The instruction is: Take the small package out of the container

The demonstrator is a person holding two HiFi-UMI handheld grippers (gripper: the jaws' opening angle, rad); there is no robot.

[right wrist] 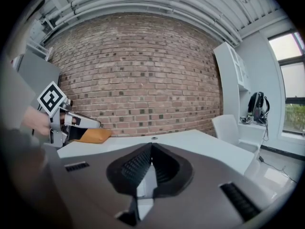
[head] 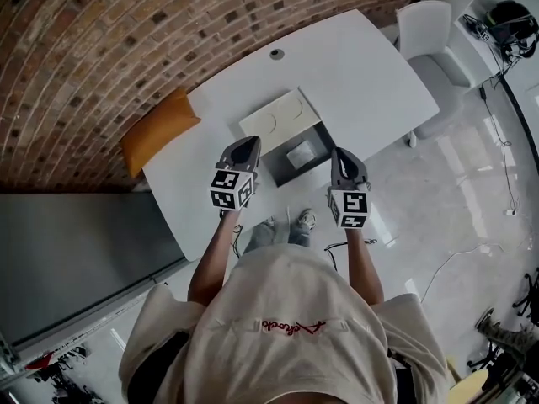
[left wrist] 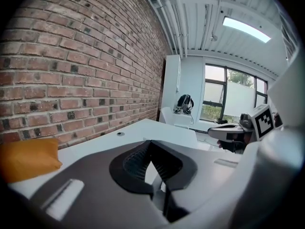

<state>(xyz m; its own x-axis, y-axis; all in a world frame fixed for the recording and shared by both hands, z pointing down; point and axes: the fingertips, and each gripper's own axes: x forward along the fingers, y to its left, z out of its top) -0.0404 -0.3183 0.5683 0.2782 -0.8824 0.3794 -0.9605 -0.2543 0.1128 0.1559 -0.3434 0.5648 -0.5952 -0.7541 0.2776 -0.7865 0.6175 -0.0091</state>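
Small package (head: 301, 153) sat in container (head: 280, 171) mid-frame; orange cushion (head: 158, 129) left, chair (head: 425, 32) upper right; left tongs (head: 247, 146) and right tongs (head: 341, 155) closed, empty.

Left gripper (head: 248, 146) and right gripper (head: 342, 155) hover side by side, both closed and empty.

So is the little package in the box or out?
In. The small package lies inside the open dark container, seen from above in the head view.

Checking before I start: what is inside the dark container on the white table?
One small pale package lies in the container. The container's right edge is partly covered by the right gripper, so anything there is hidden. What is under the package cannot be seen.
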